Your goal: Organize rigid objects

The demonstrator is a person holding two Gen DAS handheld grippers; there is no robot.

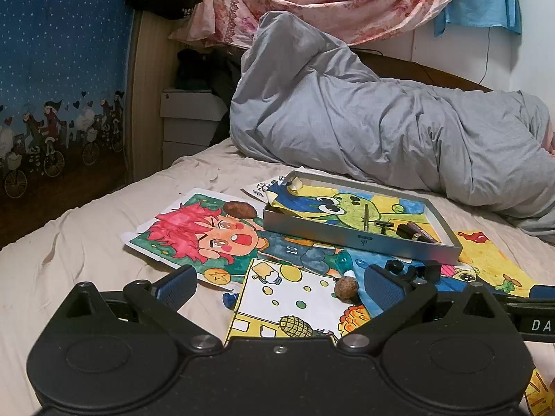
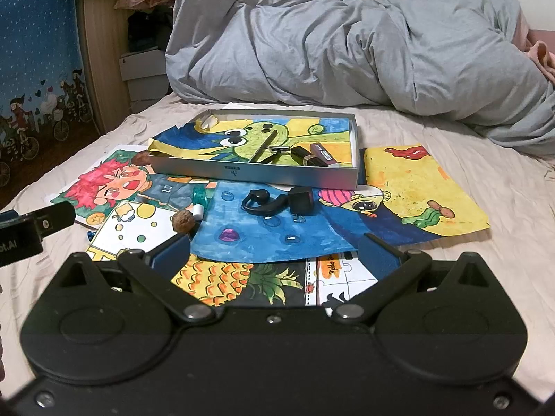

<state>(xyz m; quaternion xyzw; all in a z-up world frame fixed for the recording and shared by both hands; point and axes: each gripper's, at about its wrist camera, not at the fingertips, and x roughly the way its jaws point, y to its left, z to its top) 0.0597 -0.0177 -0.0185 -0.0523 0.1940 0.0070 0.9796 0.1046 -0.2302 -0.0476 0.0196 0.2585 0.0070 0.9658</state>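
Right wrist view: walnut (image 2: 181, 222) beyond wide-spread right gripper (image 2: 274, 254) fingers (image 2: 170, 254).

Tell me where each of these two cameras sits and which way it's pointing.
Left wrist: rides the left tool, low over the bed, facing the grey duvet and wall; its own open fingers show, plus the right tool's body at the right edge.
Right wrist: rides the right tool, further right, facing the same way; its open fingers show, with the left tool at the left edge.
Shared: silver tray, walnut, drawings.
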